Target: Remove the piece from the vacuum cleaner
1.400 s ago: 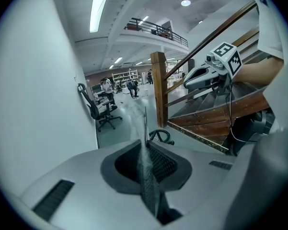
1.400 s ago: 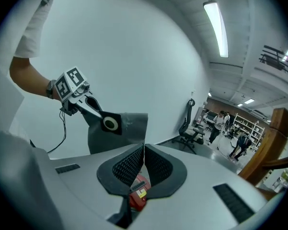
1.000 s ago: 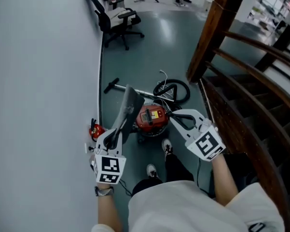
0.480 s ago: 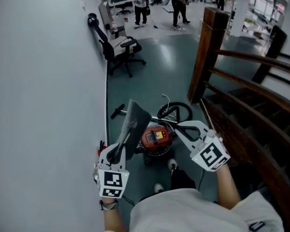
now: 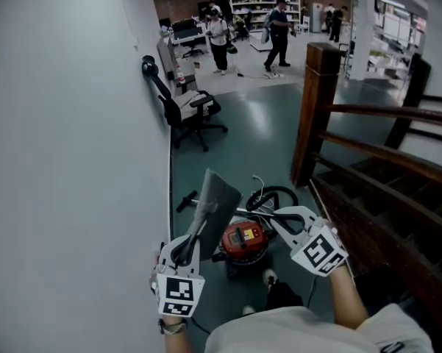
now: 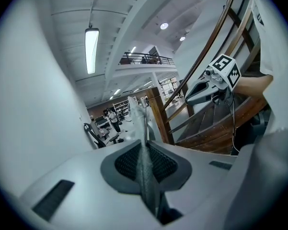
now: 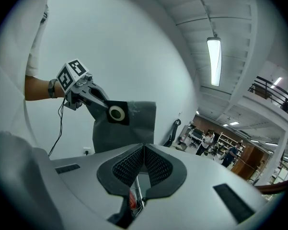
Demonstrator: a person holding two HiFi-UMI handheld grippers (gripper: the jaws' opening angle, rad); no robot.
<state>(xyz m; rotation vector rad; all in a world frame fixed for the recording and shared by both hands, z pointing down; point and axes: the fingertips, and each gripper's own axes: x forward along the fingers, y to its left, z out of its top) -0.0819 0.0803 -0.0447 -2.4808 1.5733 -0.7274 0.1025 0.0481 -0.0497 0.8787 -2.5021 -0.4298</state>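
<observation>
A flat grey dust bag (image 5: 218, 195) hangs above the red vacuum cleaner (image 5: 243, 240) on the floor, clear of it. My left gripper (image 5: 194, 235) is shut on the bag's lower edge. In the left gripper view the bag (image 6: 143, 162) stands edge-on between the pads. The right gripper view shows the bag (image 7: 132, 128) face-on with its round collar, and the left gripper (image 7: 103, 104) gripping it. My right gripper (image 5: 271, 216) hovers right of the bag, above the vacuum, shut with nothing in it (image 7: 144, 152). The vacuum's black hose (image 5: 271, 195) coils behind it.
A pale wall (image 5: 73, 160) runs close on the left. A wooden stair post and railing (image 5: 318, 109) stand at the right. A black office chair (image 5: 187, 112) sits further along the wall. A wand (image 5: 185, 201) lies on the floor. People stand far back.
Both grippers have risen, the left one lifting the grey bag higher above the vacuum. The head view has tilted up, showing more of the room.
</observation>
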